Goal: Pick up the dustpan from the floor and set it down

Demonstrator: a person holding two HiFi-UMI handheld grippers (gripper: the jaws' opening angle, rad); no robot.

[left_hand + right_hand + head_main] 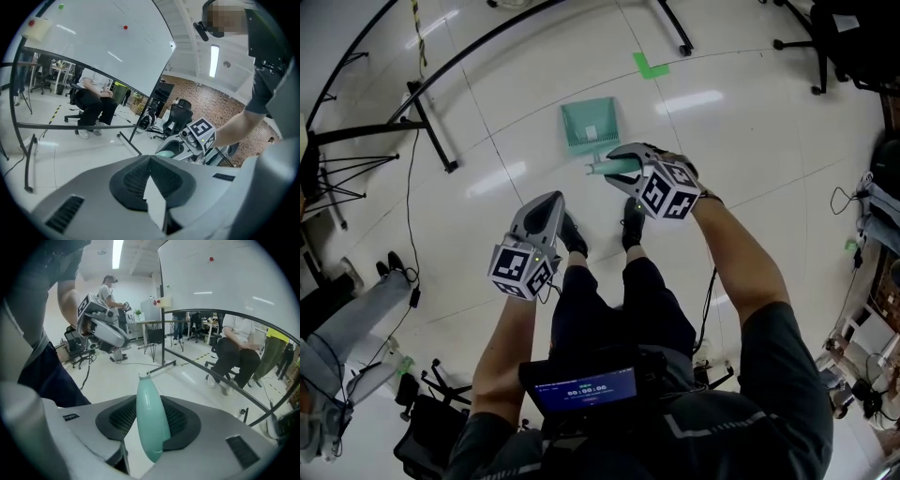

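A teal dustpan lies on the white floor ahead of the person's feet, its handle pointing back toward them. My right gripper is down at that handle. In the right gripper view the teal handle stands upright between the two black pads, which press on it from both sides, so my right gripper is shut on it. My left gripper hangs lower left of the pan, apart from it. In its own view my left gripper has its jaws together and holds nothing.
A whiteboard stand's black legs cross the floor at the left. A green tape mark lies beyond the pan and an office chair base stands at the upper right. A seated person is behind the stand. The wearer's shoes are just below the grippers.
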